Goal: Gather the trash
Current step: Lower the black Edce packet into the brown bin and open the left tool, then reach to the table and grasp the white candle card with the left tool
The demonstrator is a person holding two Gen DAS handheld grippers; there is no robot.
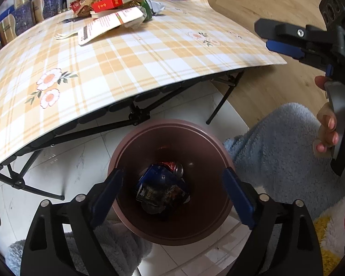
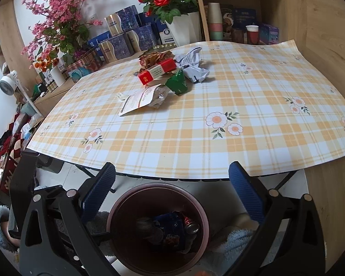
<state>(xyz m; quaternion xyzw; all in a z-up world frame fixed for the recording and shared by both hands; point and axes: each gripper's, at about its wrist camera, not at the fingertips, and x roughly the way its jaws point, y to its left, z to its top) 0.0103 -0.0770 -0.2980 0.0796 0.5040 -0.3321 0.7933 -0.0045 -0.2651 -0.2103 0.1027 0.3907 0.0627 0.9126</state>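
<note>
- The left gripper [image 1: 172, 184], black with blue-padded fingers, hangs over the round brown plastic waste bin [image 1: 202, 232]; its jaws stand wide apart with nothing between them.
- Inside the bin lie crushed trash pieces: a dark blue wrapper [image 1: 157, 177] and a red drink can [image 1: 176, 166] beside it.
- The right gripper [image 2: 172, 184] points over the near edge of the folding table with a yellow plaid flowered cloth [image 2: 195, 142]; its jaws are released and empty, with the bin [image 2: 117, 207] below them.
- More trash is heaped at the far side of the table: a red cigarette box [image 2: 157, 70], a green paper cup [image 2: 178, 82] lying tipped, a crumpled white paper [image 2: 192, 65], and a flat white pouch [image 2: 139, 101].
- A hand [image 1: 327, 128] holds the right gripper's handle.
</note>
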